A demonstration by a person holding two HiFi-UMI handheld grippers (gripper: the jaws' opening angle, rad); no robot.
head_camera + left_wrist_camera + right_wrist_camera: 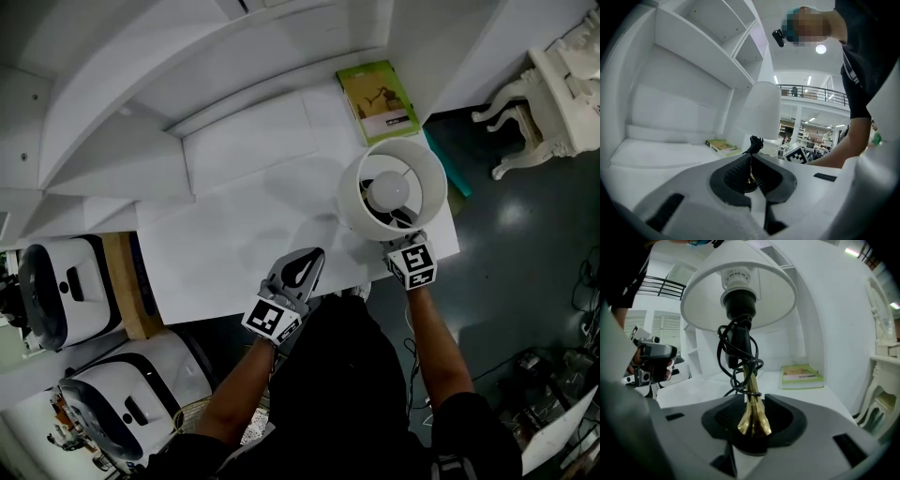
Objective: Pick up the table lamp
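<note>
The table lamp (pixel 392 187) stands near the right front corner of the white desk (pixel 234 234); I look down into its round white shade. In the right gripper view its brass stem (pixel 752 404), wound with black cord (pixel 736 355), rises between the jaws under the shade (pixel 738 291). My right gripper (pixel 753 425) is shut on the stem just above the flared foot, and shows under the shade's near rim as right gripper (pixel 410 246). My left gripper (pixel 300 270) hovers over the desk's front edge, left of the lamp, shut on nothing; left gripper (pixel 750 159) points toward the lamp (pixel 761 112).
A green book (pixel 378 101) lies at the back of the desk behind the lamp, also book (pixel 801 375). White shelves (pixel 141 84) rise behind and to the left. White machines (pixel 66 291) stand left of the desk. Ornate white furniture (pixel 548 94) stands on the dark floor at right.
</note>
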